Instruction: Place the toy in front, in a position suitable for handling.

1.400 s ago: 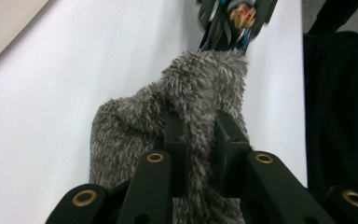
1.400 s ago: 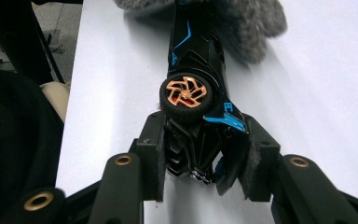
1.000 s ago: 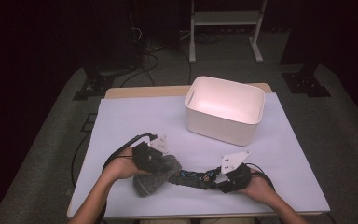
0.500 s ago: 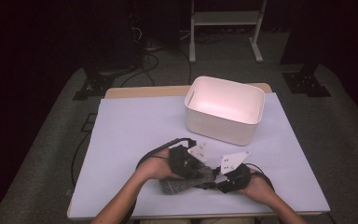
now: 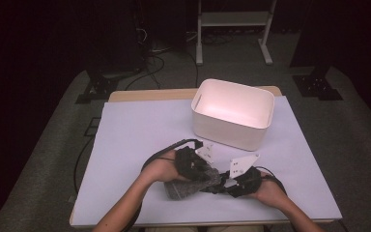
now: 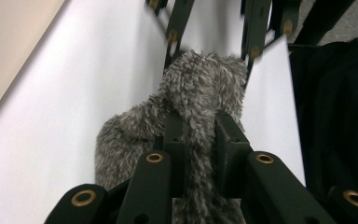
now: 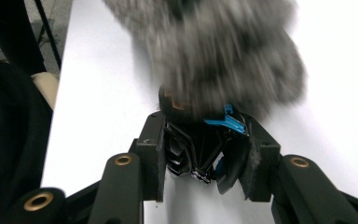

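The left gripper (image 5: 207,175) had slid across to the right gripper (image 5: 224,183), jaws pinched tight on the grey fuzzy cover (image 6: 186,126). The right clamped the black microphone (image 7: 198,154) near the table's front edge; fitting looked underway.

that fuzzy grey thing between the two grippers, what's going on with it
A person at the table works a fuzzy grey cover with a gripper in each hand. The left gripper is clamped on a fold of the grey fuzz. The right gripper is closed on a dark object with blue parts that sticks out of the cover's end. Whether the cover is going on or coming off, I can't tell. Both hands are near the front edge of the white sheet, and a white bin stands behind them.
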The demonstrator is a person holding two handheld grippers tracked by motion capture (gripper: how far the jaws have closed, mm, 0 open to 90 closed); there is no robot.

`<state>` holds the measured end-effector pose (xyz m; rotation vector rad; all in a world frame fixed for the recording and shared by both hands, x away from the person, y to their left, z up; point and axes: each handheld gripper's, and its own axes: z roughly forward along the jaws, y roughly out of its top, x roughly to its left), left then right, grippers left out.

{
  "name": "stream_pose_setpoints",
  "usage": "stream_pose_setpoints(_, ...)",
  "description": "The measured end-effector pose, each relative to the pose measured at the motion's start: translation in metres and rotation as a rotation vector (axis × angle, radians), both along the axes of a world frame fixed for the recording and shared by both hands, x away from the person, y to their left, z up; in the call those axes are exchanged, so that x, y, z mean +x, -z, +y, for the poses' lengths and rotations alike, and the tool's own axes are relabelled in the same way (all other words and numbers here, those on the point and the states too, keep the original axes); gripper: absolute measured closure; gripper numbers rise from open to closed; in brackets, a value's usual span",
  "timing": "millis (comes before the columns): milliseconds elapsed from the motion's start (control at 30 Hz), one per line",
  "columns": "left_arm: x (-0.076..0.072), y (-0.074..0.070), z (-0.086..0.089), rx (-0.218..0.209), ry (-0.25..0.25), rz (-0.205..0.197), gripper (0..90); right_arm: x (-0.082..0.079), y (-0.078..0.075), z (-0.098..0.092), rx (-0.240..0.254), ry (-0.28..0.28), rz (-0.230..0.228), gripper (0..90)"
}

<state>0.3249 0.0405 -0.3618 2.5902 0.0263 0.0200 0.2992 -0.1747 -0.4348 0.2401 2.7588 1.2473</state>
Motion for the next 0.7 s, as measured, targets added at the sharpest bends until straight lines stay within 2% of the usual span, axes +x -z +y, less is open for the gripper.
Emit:
stream_pose_setpoints(133, 0.006, -0.001, 0.019, -0.009, -0.053, -0.003, 77.4, 0.006, -0.001, -0.018, -0.006, 0.009, 0.012, 57.3)
stream_pose_setpoints(200, 0.010, 0.002, 0.025, -0.027, -0.077, 0.011, 77.3, 0.008, -0.002, -0.024, -0.017, 0.013, 0.011, 57.2)
stream_pose_setpoints(333, 0.012, 0.008, 0.026, -0.060, -0.079, 0.036, 77.3, 0.009, -0.003, -0.030, -0.034, 0.013, 0.010, 57.1)
stream_pose_setpoints(500, 0.012, 0.010, 0.023, -0.084, -0.077, 0.039, 77.3, 0.010, -0.009, -0.019, -0.061, 0.014, -0.007, 50.7)
stream_pose_setpoints(700, 0.014, 0.010, 0.018, -0.087, -0.068, 0.038, 77.3, 0.015, -0.015, 0.008, -0.105, -0.012, -0.019, 49.9)
